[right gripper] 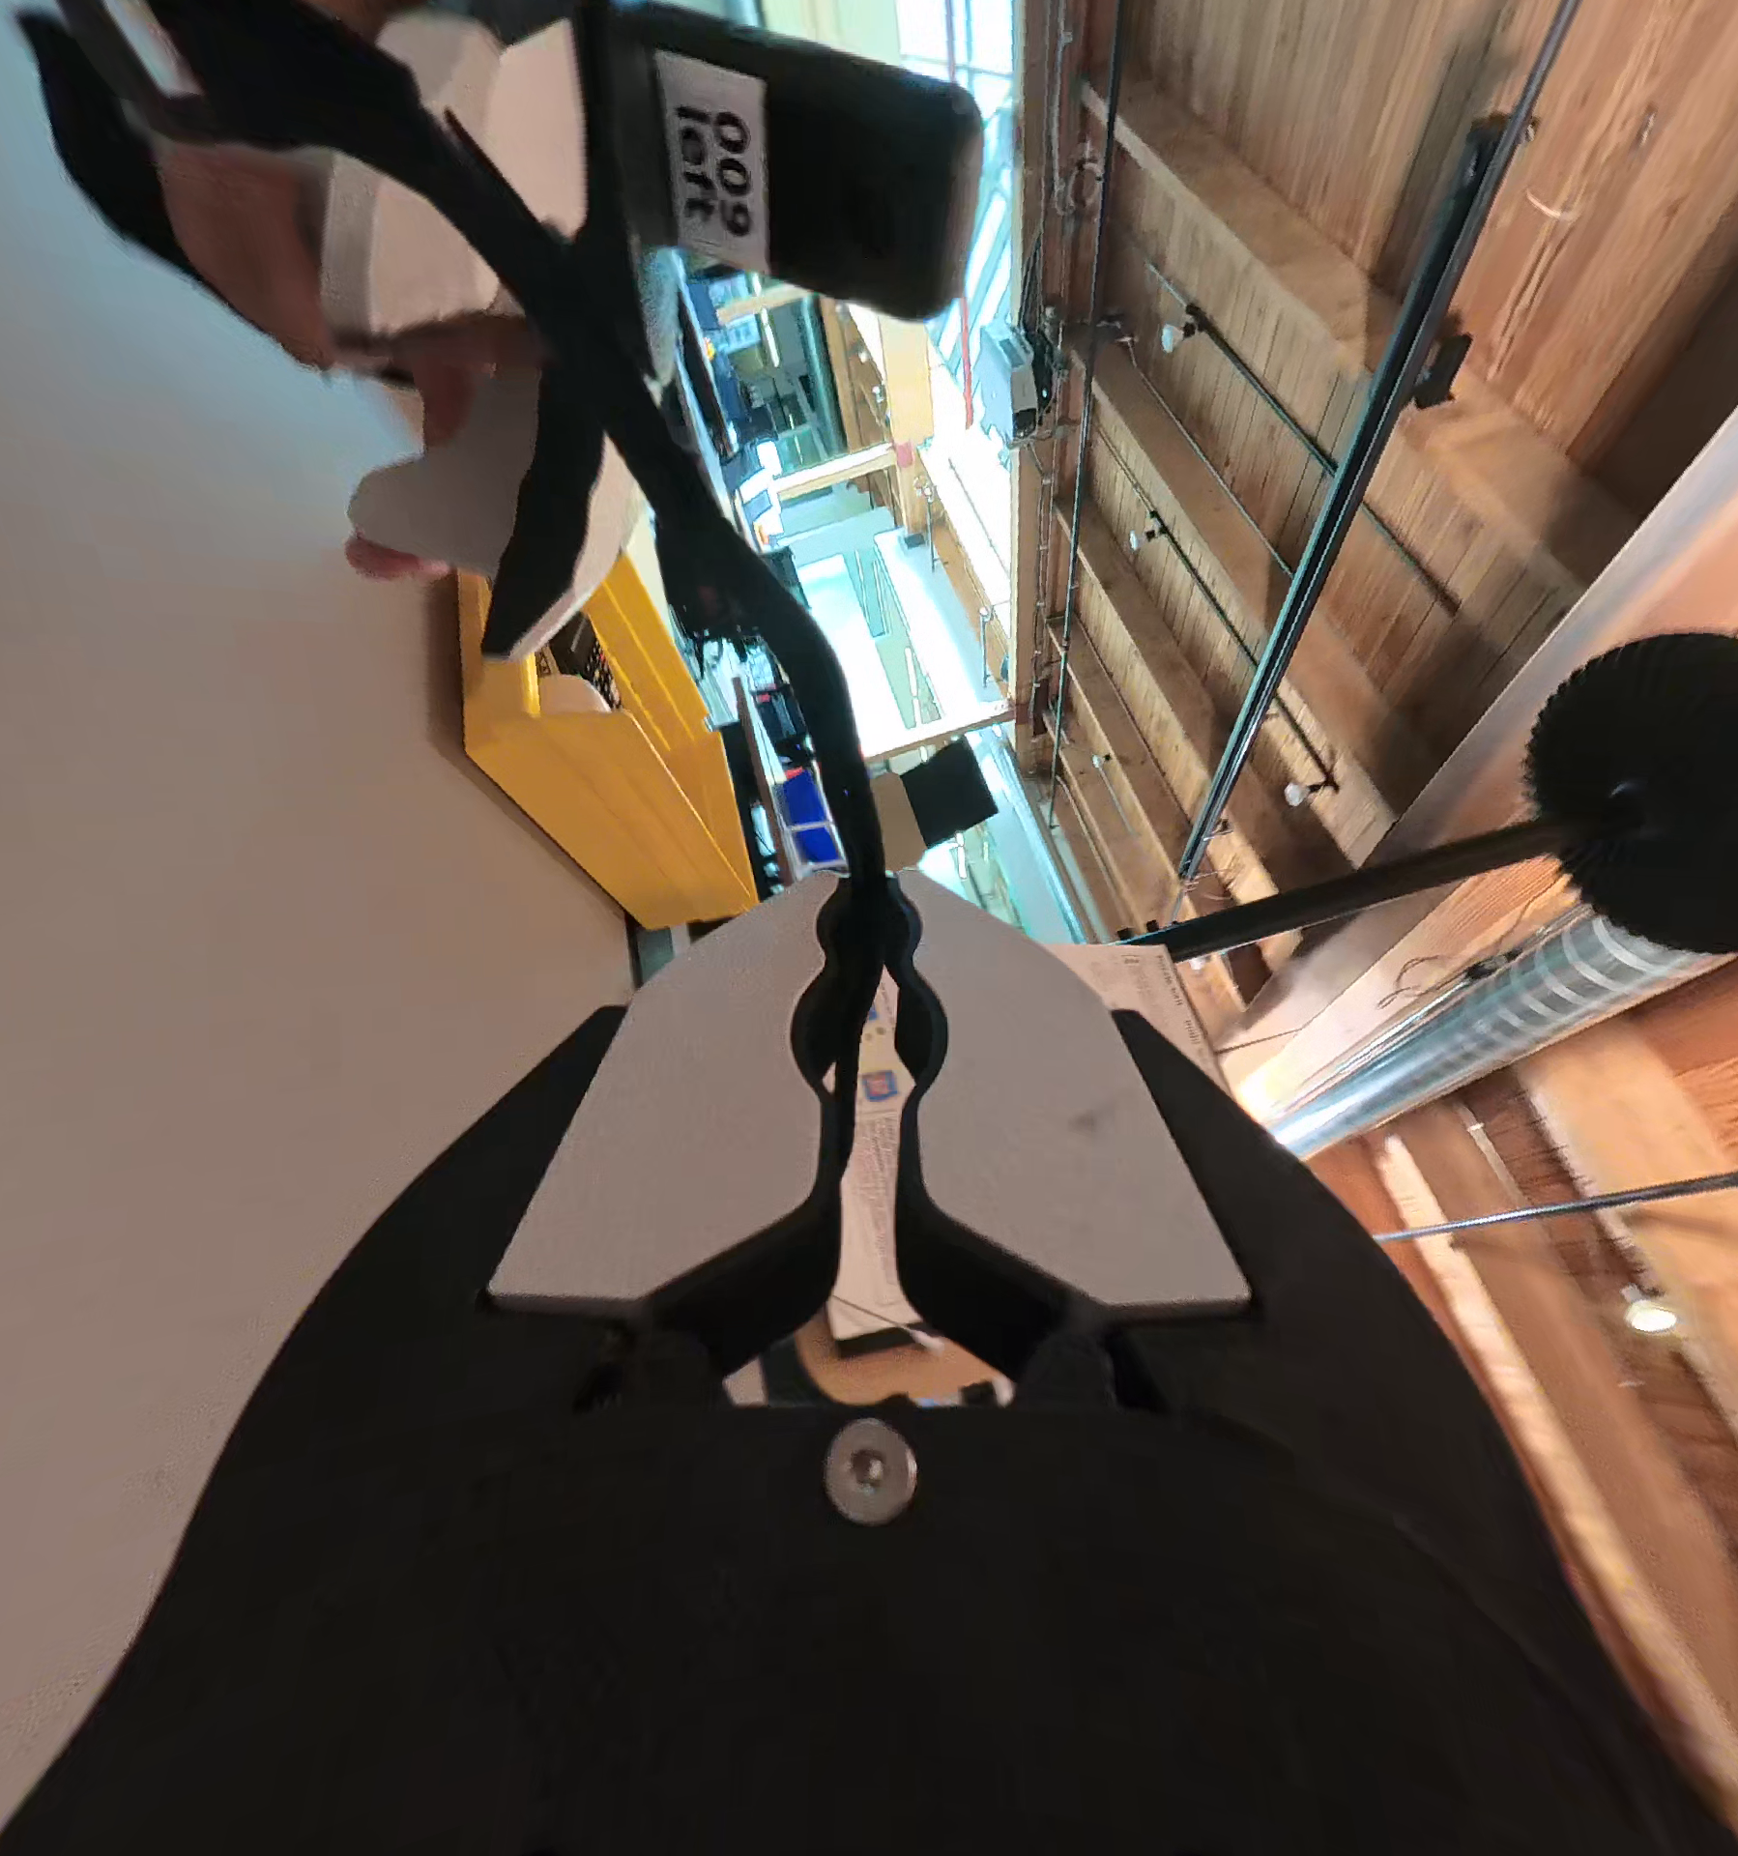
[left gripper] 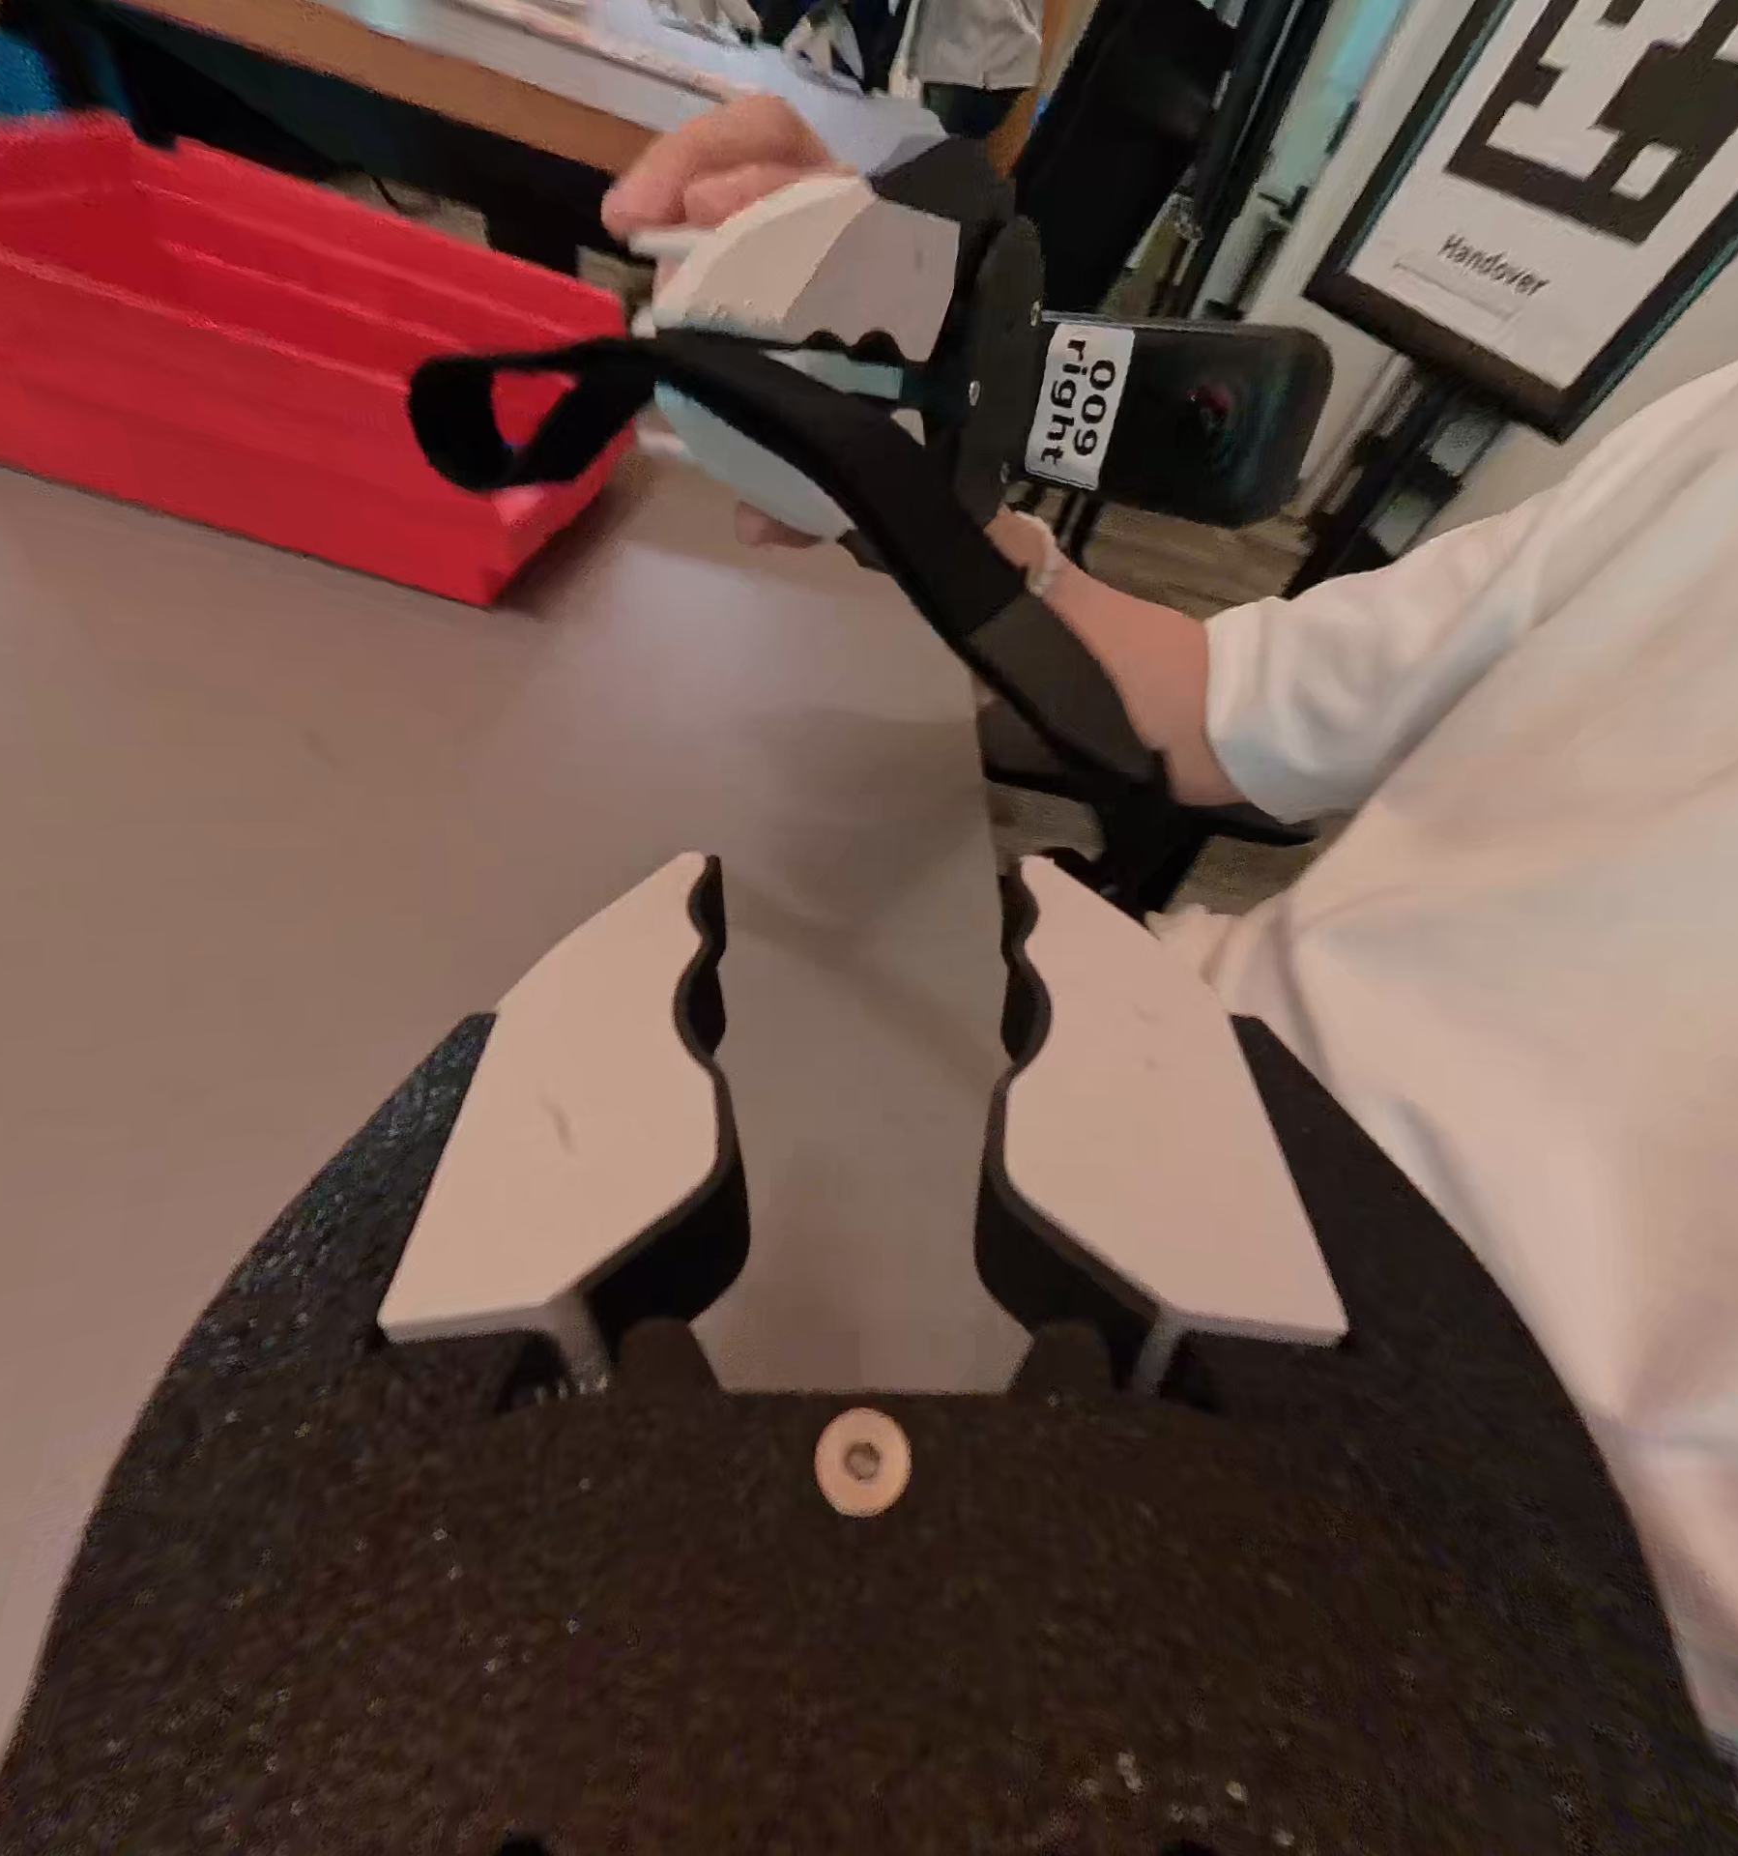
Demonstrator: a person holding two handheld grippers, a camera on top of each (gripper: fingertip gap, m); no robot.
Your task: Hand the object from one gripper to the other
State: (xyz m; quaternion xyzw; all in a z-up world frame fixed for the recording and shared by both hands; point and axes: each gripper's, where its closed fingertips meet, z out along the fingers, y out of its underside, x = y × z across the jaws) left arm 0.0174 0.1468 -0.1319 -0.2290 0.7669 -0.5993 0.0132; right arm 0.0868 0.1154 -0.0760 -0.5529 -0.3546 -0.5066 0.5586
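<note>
Above: left wrist view shows left gripper (left gripper: 860,904) with fingers spread, nothing between them, over a grey table (left gripper: 242,803) w/ a red bin (left gripper: 222,331); right gripper (left gripper: 845,352) farther off pinches the black strap (left gripper: 744,402). Right wrist view, rolled sideways, adds a yellow bin (right gripper: 614,783) and shows right gripper (right gripper: 870,894) closed on the strap (right gripper: 825,723); strap's far end is blurred.
</note>
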